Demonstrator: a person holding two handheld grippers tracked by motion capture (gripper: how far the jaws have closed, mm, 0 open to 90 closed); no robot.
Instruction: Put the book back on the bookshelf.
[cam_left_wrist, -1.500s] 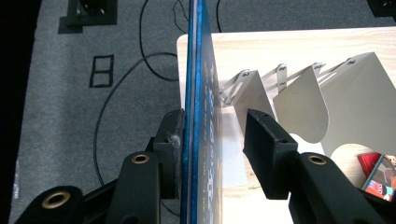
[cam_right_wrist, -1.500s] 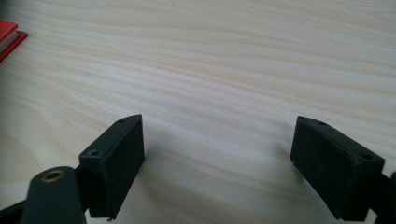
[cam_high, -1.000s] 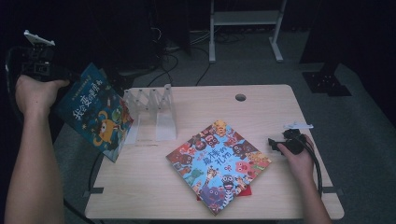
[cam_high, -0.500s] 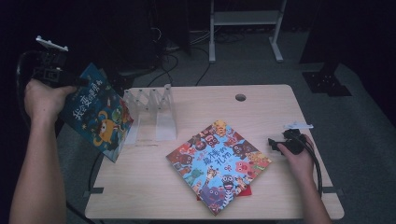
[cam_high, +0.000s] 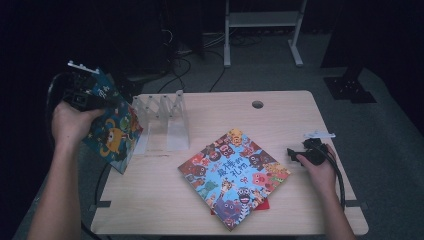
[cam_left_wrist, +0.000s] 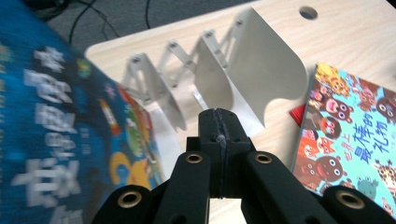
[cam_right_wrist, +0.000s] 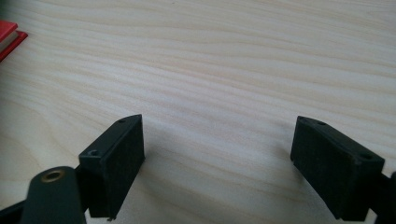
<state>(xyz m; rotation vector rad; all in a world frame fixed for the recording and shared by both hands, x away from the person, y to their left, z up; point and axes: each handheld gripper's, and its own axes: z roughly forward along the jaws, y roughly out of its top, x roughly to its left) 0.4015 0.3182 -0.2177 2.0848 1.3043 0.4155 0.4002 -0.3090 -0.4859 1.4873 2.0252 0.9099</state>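
A blue picture book (cam_high: 117, 132) stands tilted at the left end of a white folding rack (cam_high: 165, 120) by the table's left edge. My left gripper (cam_high: 92, 102) is up against its cover. In the left gripper view the jaws are shut with nothing between them, the book (cam_left_wrist: 56, 130) is blurred to their left and the rack (cam_left_wrist: 243, 74) is just ahead. A second colourful book (cam_high: 234, 175) lies flat mid-table on something red (cam_high: 265, 205). My right gripper (cam_high: 295, 154) rests on the table to its right, its jaws (cam_right_wrist: 217, 158) open over bare wood.
The wooden table (cam_high: 300, 115) has a cable hole (cam_high: 257, 104) near its far edge. Cables (cam_high: 190, 55) trail over the floor behind it, beside a white stand (cam_high: 260, 20). A black base (cam_high: 350, 87) sits on the floor at the right.
My left hand and its gripper have moved right and down, from beside the blue book to against its cover. The right hand has kept still.
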